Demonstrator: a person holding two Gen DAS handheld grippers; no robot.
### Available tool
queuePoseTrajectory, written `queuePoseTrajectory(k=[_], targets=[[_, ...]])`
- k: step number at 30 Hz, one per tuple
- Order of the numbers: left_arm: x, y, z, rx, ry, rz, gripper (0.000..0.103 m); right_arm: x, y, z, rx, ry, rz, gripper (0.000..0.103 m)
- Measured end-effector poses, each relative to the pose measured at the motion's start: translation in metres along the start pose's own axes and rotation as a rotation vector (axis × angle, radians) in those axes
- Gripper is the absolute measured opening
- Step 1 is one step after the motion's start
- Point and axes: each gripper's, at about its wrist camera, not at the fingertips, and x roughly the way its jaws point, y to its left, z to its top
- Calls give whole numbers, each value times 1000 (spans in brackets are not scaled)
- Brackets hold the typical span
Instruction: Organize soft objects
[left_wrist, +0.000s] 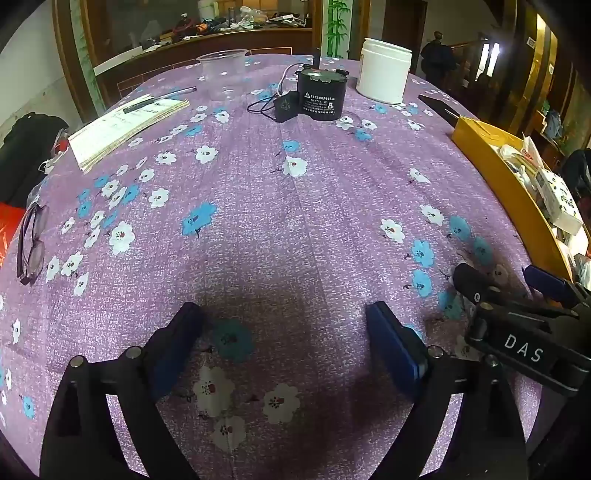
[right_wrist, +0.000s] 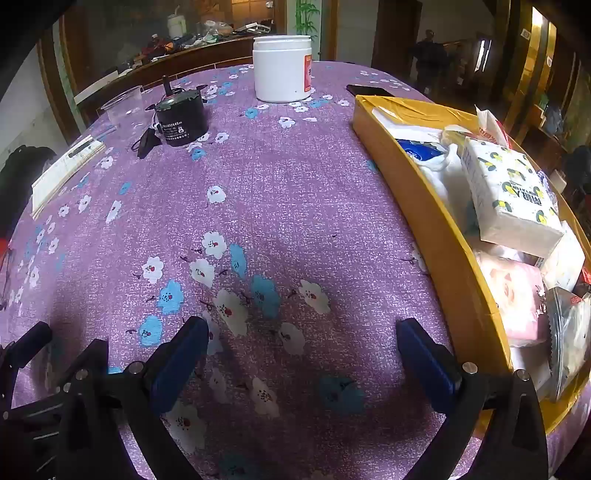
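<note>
A yellow box (right_wrist: 436, 221) stands at the table's right edge, filled with soft items. Among them are a white lemon-print tissue pack (right_wrist: 509, 195), a pink tissue pack (right_wrist: 517, 299), a blue-and-white bag (right_wrist: 421, 151) and a silvery packet (right_wrist: 569, 332). My right gripper (right_wrist: 301, 326) is open just left of the box, over bare purple flowered cloth, with nothing between its fingers. My left gripper (left_wrist: 284, 317) is open too, empty, over the cloth further left. In the left wrist view, the right gripper (left_wrist: 496, 273) and the box (left_wrist: 509, 184) show at the right.
Toward the back stand a white jar (right_wrist: 282, 70), a black cylindrical motor (left_wrist: 321, 92) with a wired black block, and a clear plastic cup (left_wrist: 221, 74). A notebook with a pen (left_wrist: 122, 129) and glasses (left_wrist: 31, 243) lie left. A dark phone (right_wrist: 369, 90) lies behind the box.
</note>
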Motion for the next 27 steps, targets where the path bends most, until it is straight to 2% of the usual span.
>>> queuePoseTrajectory(k=[27], targets=[[1, 3, 0, -10, 6, -5, 94, 1, -4, -3, 5, 2, 6, 103]])
